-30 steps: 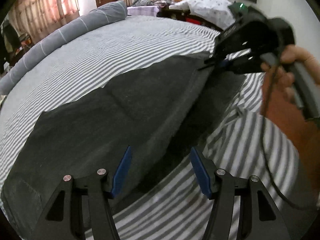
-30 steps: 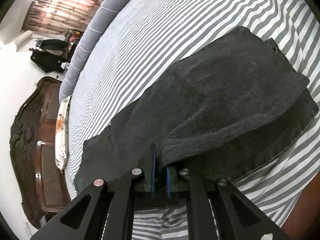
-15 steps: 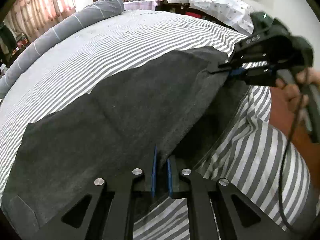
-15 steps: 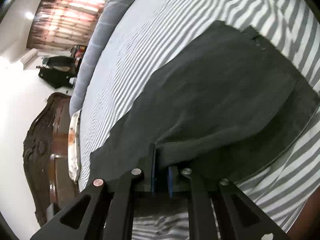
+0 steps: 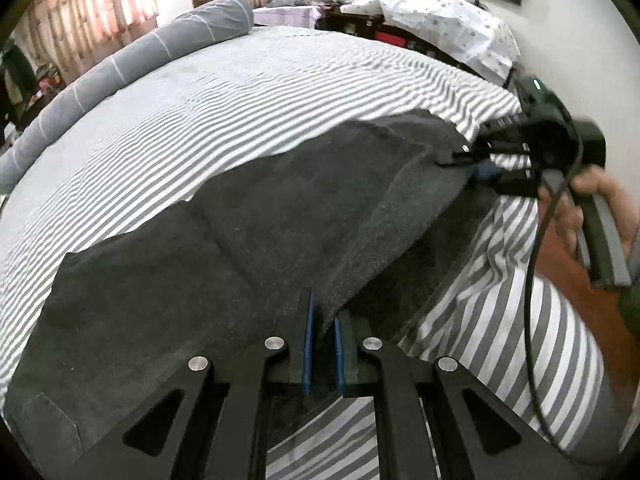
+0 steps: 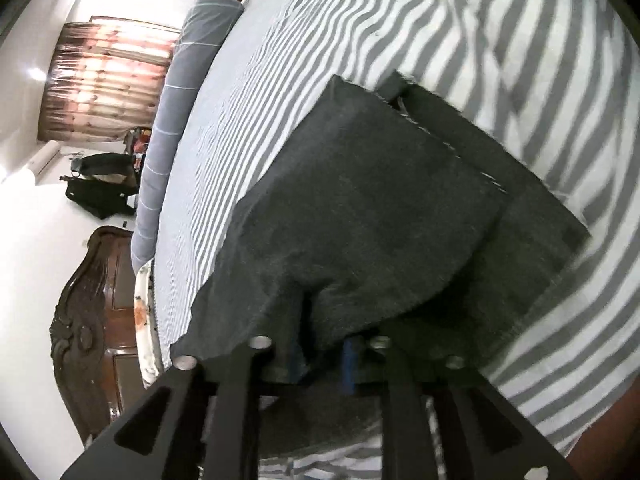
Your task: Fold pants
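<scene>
Dark grey pants (image 5: 224,248) lie lengthwise on a striped bed. My left gripper (image 5: 323,320) is shut on the near edge of the top layer and lifts it. My right gripper (image 6: 322,354) is shut on the same edge further along, by the waist end; it shows in the left wrist view (image 5: 476,164) at the right, held by a hand. The lifted top layer (image 6: 360,208) hangs as a flap above the lower layer (image 6: 532,240). The hem end (image 5: 48,420) rests flat at lower left.
The grey-and-white striped bedsheet (image 5: 248,92) spreads beyond the pants. A long grey bolster (image 5: 120,68) lies along the far side. A dark wooden headboard (image 6: 92,320) stands at the left. Clothes and a dotted cloth (image 5: 440,24) are piled past the bed.
My left gripper closed on the pants' near edge. Both grippers have lifted that edge and carried it toward the far side; the right wrist view has tilted.
</scene>
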Demonstrator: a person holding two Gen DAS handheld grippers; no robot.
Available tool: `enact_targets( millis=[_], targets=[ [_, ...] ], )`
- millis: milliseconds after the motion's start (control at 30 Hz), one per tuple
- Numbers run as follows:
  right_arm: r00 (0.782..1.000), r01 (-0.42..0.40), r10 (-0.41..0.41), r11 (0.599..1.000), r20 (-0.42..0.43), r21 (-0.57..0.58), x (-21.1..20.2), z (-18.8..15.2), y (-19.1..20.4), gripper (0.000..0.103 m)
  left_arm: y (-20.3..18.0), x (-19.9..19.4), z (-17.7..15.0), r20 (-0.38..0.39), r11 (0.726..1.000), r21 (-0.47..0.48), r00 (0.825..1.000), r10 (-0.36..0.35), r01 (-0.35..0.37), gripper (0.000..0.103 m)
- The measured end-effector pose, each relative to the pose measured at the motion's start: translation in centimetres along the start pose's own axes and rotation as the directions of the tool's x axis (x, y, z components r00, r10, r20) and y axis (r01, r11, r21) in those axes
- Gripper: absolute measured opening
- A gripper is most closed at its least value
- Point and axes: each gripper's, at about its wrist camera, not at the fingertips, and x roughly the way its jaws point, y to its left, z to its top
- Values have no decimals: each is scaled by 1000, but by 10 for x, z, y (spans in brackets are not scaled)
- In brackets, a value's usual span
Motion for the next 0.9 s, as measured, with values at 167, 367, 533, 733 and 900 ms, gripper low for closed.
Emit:
enact_targets(
  millis=[167, 367, 533, 733, 900],
  targets=[
    [998, -62, 59, 995, 38, 81, -5, 2, -18, 38, 13, -14, 13, 31, 999, -37, 1000, -5, 6, 9],
    [985, -132, 108, 974, 137, 182, -14, 29, -37, 28, 16, -16, 18, 30, 999, -49, 1000, -5, 7, 9],
    [989, -73, 60, 993, 134, 96, -24, 39, -25, 5, 8, -9, 15, 9, 1000, -26, 1000, 2, -2, 9],
    [983, -30, 35, 999, 178, -32, -53, 51, 18, 4, 9, -21, 22, 46, 999, -31, 999, -9, 10, 9],
    [980, 70, -46, 991, 196, -118, -69, 49, 31, 4, -3, -20, 17, 22, 999, 28, 999, -42, 41, 9]
  ],
)
